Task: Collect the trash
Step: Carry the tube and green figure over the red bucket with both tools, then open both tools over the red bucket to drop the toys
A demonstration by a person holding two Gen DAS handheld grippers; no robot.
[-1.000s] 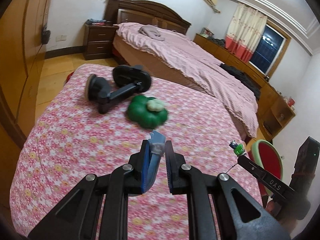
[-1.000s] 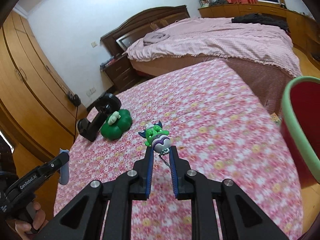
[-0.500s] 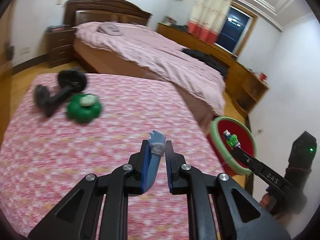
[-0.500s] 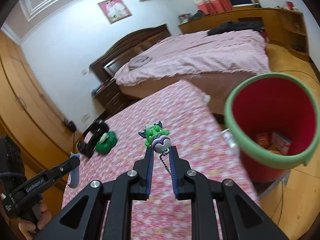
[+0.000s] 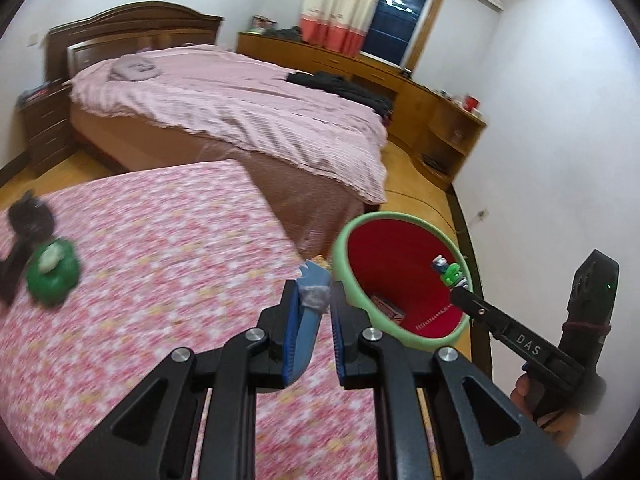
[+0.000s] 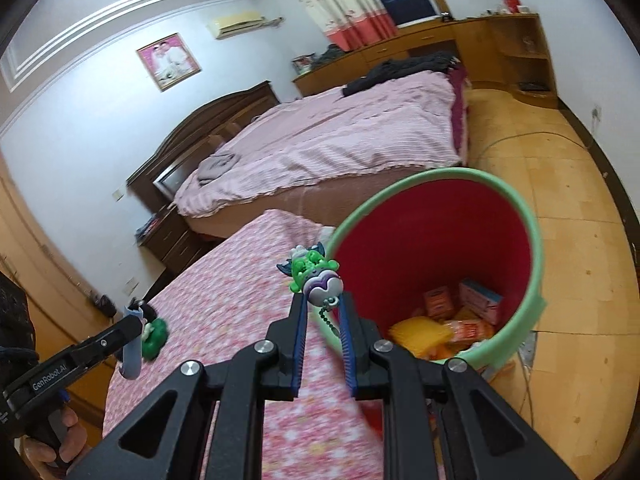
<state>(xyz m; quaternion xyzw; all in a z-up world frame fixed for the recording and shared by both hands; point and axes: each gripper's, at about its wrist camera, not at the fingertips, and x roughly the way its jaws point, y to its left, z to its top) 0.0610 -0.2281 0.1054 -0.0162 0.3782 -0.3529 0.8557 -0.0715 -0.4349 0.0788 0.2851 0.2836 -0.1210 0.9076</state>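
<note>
My left gripper point(image 5: 314, 300) is shut on a blue torn wrapper point(image 5: 310, 308) and holds it above the flowered bed's edge, just left of the red bin point(image 5: 400, 276) with a green rim. My right gripper point(image 6: 322, 304) is shut on a green and purple toy keychain point(image 6: 314, 278) with a bead chain, at the near rim of the bin point(image 6: 536, 248). From the left wrist view the keychain point(image 5: 450, 272) hangs over the bin's mouth. The bin holds orange and yellow packets point(image 6: 444, 320).
A green plush point(image 5: 52, 266) and a black stand point(image 5: 24, 232) lie on the flowered bed cover point(image 5: 160, 260) at the left. A large bed with a pink blanket point(image 5: 240, 108) stands behind. Wooden floor point(image 6: 580, 280) surrounds the bin.
Both grippers have swung right from over the flowered bed toward the bin, still holding their items. The right gripper's keychain now sits over the bin.
</note>
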